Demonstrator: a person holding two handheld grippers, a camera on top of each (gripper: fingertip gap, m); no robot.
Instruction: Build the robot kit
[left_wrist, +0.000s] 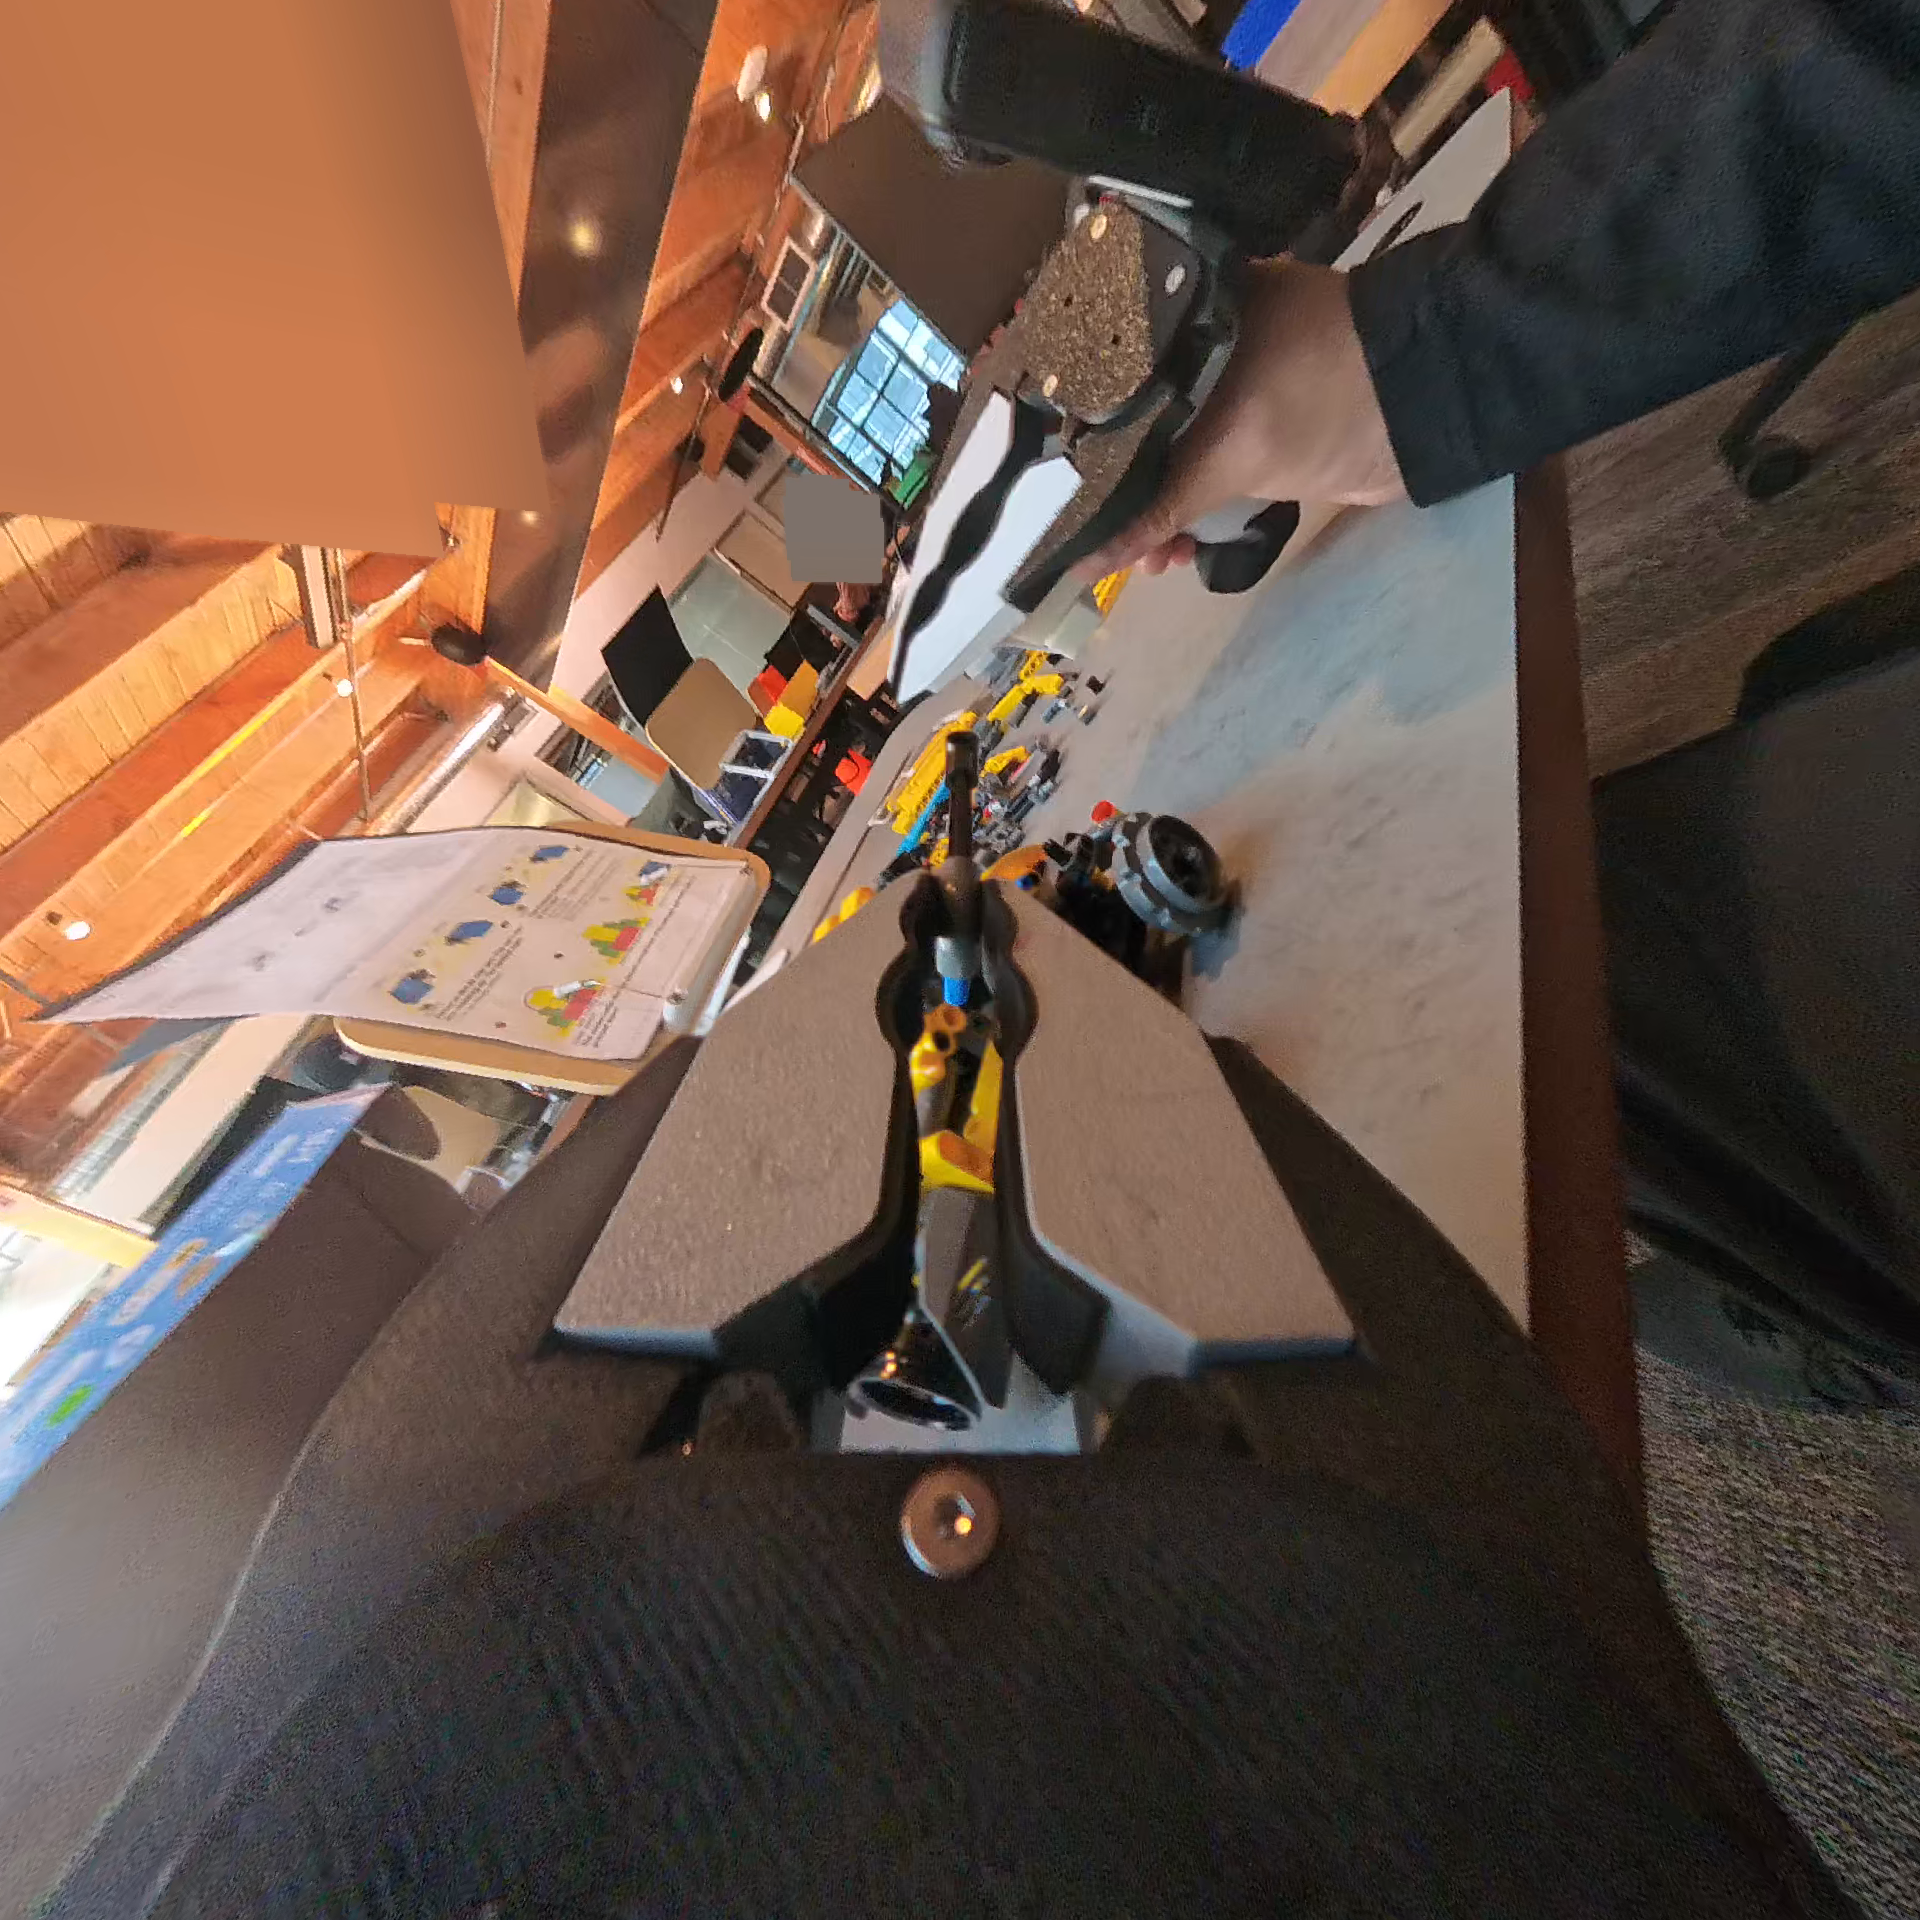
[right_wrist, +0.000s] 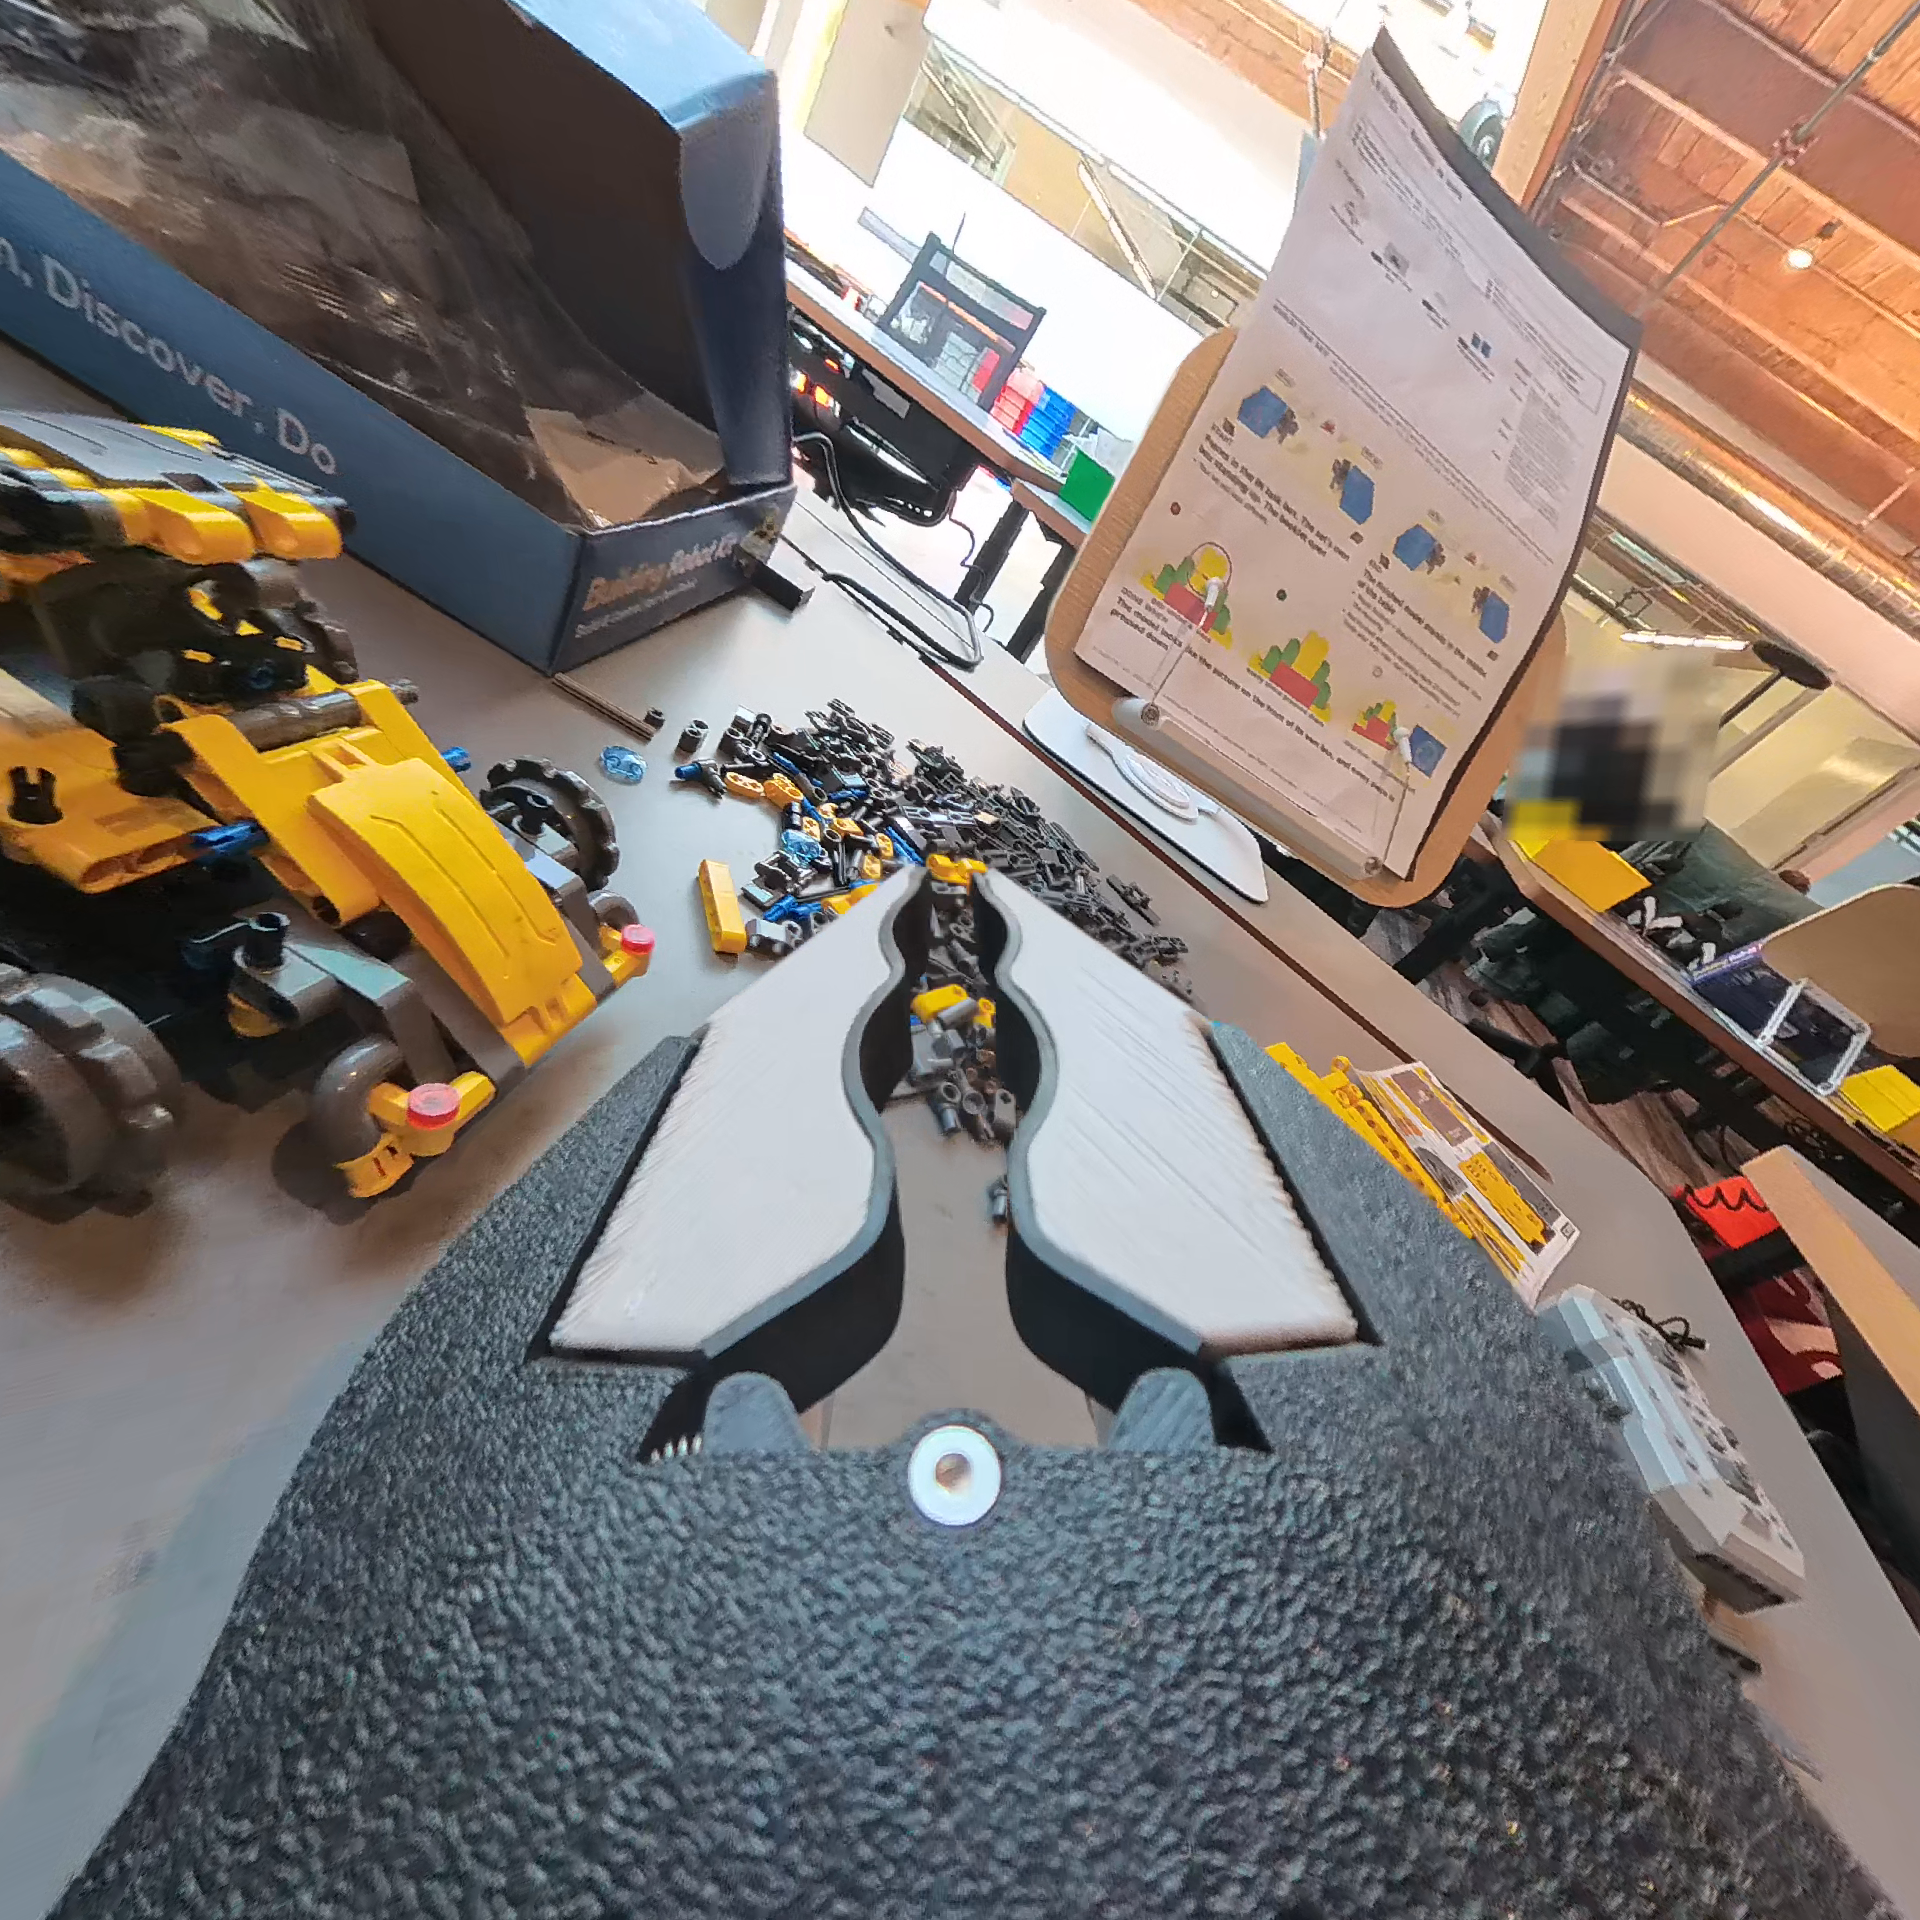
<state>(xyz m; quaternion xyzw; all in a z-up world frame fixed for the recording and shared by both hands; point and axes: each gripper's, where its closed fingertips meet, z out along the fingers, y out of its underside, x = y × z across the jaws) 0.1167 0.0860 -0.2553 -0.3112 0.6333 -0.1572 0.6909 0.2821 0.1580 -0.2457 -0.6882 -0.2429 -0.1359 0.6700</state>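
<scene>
My left gripper (left_wrist: 961, 894) is shut on a small yellow and black brick-built piece (left_wrist: 956, 1101), held above the table. A black axle (left_wrist: 958, 800) with a blue connector sticks out past the fingertips. My right gripper (right_wrist: 951, 883) has its jaws nearly together with nothing between them. It hovers low over a pile of small black, yellow and blue parts (right_wrist: 914, 790). It also shows in the left wrist view (left_wrist: 914, 644), held by a hand. A large yellow and grey wheeled model (right_wrist: 312, 831) stands on the table to the left of the pile.
An open blue cardboard box (right_wrist: 436, 312) stands behind the model. A picture instruction sheet on a stand (right_wrist: 1351, 468) is at the far table edge. A printed booklet (right_wrist: 1455, 1153) and a grey block (right_wrist: 1673, 1444) lie to the right. The grey table (right_wrist: 208, 1351) has a dark edge (left_wrist: 1558, 935). The tips of one gripper are about 20 centimeters away from the tips of the other. It is some 35 centimeters from my right tips to the grey block (right_wrist: 1673, 1444).
</scene>
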